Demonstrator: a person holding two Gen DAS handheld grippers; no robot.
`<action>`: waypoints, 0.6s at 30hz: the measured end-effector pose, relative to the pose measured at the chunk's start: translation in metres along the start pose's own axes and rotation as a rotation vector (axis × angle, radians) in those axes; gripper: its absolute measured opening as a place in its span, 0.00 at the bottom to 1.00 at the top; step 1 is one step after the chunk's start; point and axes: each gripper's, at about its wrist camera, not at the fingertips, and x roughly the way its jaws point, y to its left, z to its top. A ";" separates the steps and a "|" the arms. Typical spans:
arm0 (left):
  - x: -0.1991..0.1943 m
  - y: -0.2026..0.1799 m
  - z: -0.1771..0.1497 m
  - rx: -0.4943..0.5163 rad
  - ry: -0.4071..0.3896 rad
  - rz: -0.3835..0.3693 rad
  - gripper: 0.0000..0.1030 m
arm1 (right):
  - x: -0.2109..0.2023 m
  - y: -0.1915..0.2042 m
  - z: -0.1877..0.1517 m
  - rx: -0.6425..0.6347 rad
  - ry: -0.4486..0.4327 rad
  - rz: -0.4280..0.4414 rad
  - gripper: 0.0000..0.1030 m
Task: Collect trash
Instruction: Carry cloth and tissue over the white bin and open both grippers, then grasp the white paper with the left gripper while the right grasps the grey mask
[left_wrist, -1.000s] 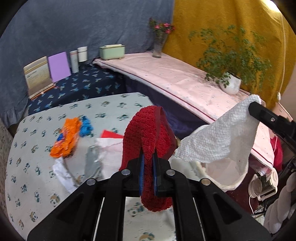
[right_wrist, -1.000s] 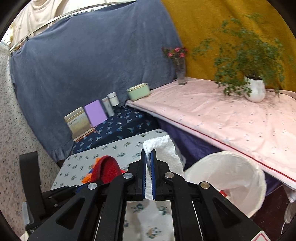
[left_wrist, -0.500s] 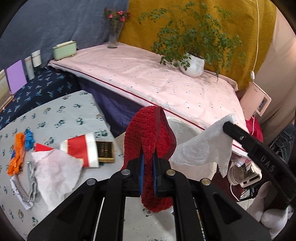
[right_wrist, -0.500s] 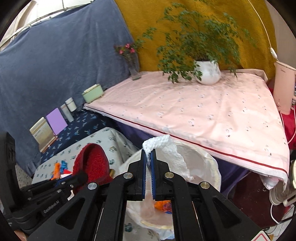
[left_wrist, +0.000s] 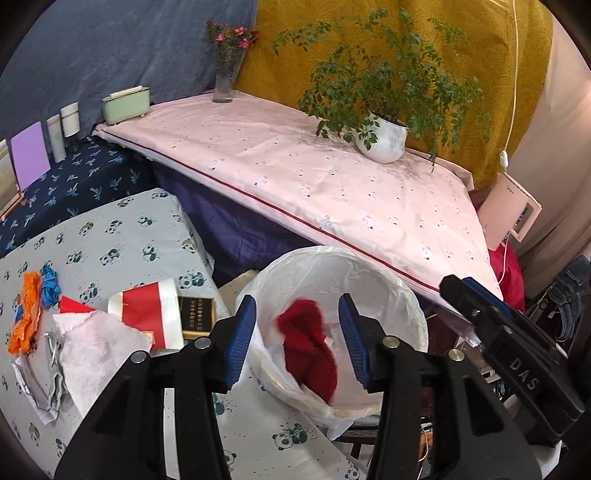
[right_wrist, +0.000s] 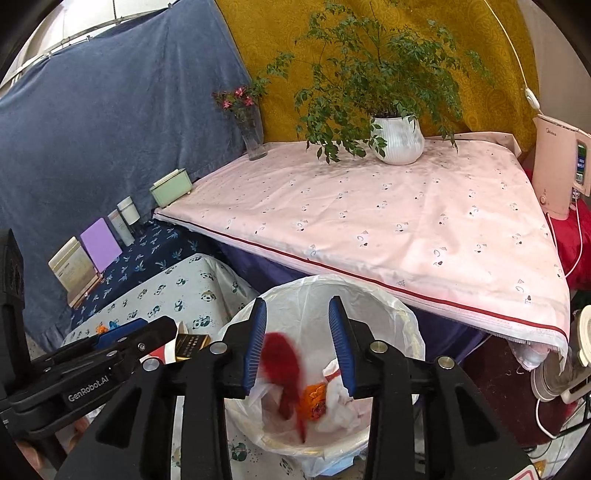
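Drop in progress over the bin, more litter left.
Left hand-held gripper (left_wrist: 297, 334) and right hand-held gripper (right_wrist: 297, 345) jaws just opened, nothing between them; fuzzy red cloth scrap (left_wrist: 308, 349) falling into white bag-lined bin (left_wrist: 402, 291), lower centre. Red-white paper cup (left_wrist: 146, 312), pink tissue (left_wrist: 96, 352), orange scrap (left_wrist: 26, 317) remain on panda-print worktop (left_wrist: 110, 236), lower left.

Panda-print surface (left_wrist: 110, 236) with leftover scraps, lower left of the frame.

On it lie an orange scrap (left_wrist: 26, 317) touching a blue scrap (left_wrist: 48, 286), a crumpled white tissue (left_wrist: 96, 350), a red-and-white paper cup (left_wrist: 147, 314) on its side, and a dark gold-edged box (left_wrist: 197, 315).
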 end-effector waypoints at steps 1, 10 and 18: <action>-0.001 0.003 0.000 -0.006 0.000 0.004 0.43 | -0.001 0.001 0.000 -0.002 -0.002 0.002 0.36; -0.024 0.043 -0.012 -0.073 -0.024 0.087 0.44 | -0.006 0.035 -0.005 -0.055 0.009 0.050 0.38; -0.050 0.103 -0.033 -0.175 -0.039 0.210 0.53 | 0.003 0.089 -0.024 -0.135 0.064 0.122 0.38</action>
